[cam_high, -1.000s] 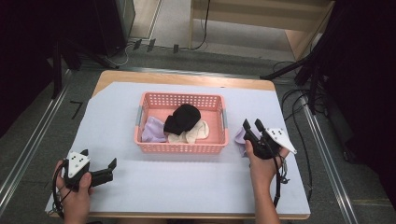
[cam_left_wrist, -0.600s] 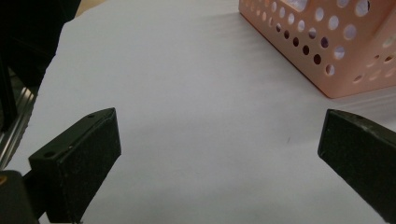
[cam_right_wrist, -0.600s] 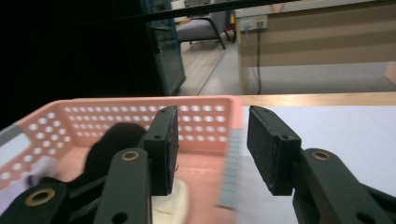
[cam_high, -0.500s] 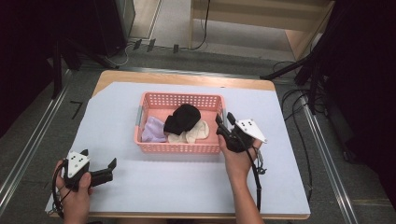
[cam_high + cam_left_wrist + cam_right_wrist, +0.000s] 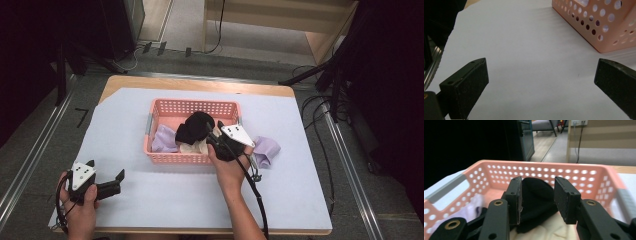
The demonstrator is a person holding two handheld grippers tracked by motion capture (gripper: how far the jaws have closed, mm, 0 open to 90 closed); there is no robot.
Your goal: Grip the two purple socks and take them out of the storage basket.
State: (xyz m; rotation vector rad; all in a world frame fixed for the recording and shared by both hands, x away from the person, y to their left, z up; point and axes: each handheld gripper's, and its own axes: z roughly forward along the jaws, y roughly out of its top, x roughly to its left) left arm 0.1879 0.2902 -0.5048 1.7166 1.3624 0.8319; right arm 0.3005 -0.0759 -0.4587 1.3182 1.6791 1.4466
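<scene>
The black sock [image 5: 194, 127] lies bundled in the pink basket [image 5: 190, 106], on top of a cream piece [image 5: 192, 148], with a lilac piece [image 5: 164, 140] in the basket's left end. We have brought our right tongs [image 5: 214, 131] over from the basket's right side, where they were a second ago, to its near right corner. Their jaws have just been closing and now flank the black sock without pinching it, as far as the right gripper view [image 5: 536, 195] shows. A pick of it looks close. A lilac cloth [image 5: 265, 150] lies on the counter [image 5: 300, 200] just right of the basket. Our left tongs [image 5: 114, 182] rest released, well off the basket's near left corner.
</scene>
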